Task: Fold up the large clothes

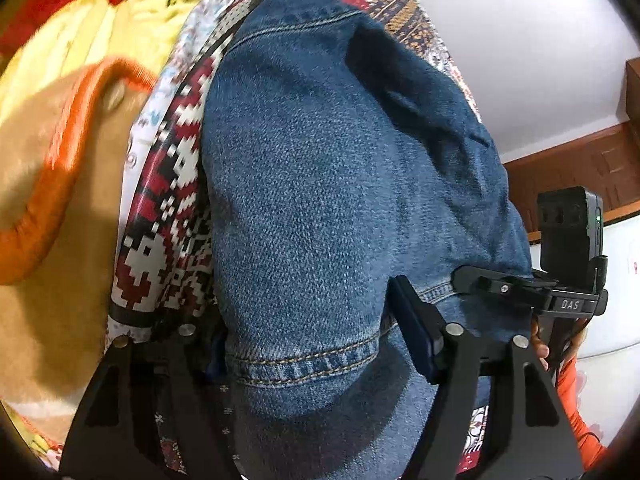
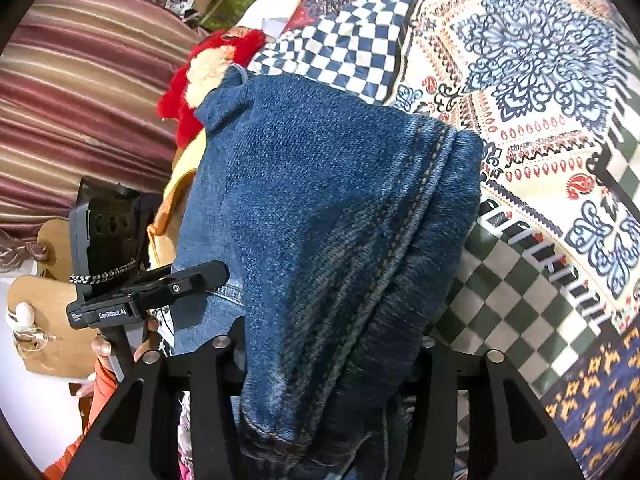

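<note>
Denim garment bunched between my two hand-held grippers, over a patterned bed cover.

In my left wrist view the blue denim garment (image 1: 320, 184) fills the middle; its stitched hem lies between the fingers of my left hand-held gripper (image 1: 308, 356), whose jaws stand spread, and I cannot tell whether the half-hidden left pad touches the cloth. At 9 o'clock lies a tan and orange fleece (image 1: 52, 184), blurred. At 3 o'clock my right hand-held gripper (image 1: 520, 288) reaches in. In my right wrist view the denim (image 2: 320, 220) drapes over the right hand-held gripper (image 2: 328, 360), hiding its pads, so I cannot tell its grip. The patterned bed cover (image 2: 540, 100) spreads at 2 o'clock; a red plush item (image 2: 192, 80) peeks at 10.
</note>
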Motion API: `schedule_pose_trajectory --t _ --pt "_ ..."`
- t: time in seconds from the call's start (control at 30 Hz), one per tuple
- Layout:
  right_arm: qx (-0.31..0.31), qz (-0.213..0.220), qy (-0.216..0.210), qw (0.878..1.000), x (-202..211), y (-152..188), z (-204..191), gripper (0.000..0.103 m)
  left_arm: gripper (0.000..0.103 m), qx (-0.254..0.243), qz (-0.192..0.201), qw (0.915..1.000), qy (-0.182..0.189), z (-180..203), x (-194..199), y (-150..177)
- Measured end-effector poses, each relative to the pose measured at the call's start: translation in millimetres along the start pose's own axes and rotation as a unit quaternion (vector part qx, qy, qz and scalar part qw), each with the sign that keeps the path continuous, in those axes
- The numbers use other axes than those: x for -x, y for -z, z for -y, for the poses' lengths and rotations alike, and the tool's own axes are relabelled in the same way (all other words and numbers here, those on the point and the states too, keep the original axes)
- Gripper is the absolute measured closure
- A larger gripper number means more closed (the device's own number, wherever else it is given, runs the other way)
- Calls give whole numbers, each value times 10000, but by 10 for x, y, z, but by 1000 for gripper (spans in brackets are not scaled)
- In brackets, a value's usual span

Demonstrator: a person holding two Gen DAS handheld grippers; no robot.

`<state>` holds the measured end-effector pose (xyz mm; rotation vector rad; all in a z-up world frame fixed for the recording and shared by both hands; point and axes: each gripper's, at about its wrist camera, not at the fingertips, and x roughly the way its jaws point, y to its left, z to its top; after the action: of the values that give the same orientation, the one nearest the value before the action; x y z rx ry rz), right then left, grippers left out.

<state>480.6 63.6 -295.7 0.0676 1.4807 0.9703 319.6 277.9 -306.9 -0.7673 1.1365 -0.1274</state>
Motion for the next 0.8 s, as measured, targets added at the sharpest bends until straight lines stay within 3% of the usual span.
schedule_pose_trajectory --t 0.13,0.33,0.47,0.6,0.8 --pt "126 138 134 9997 85 186 72 43 29 -92 114 9997 -189 16 144 103" --pt "209 333 437 9983 355 347 78 35 28 -574 273 9937 -919 166 402 396" --pt "325 556 822 9945 579 477 -32 35 28 -987 485 9834 -1445 391 574 675" --pt "669 1059 1282 9838 952 687 -345 35 28 -1521 790 9692 -1768 755 807 885" --pt "1264 2198 1371 9576 1656 1086 -956 35 28 -2047 1890 9446 -1738 1402 1433 1099"
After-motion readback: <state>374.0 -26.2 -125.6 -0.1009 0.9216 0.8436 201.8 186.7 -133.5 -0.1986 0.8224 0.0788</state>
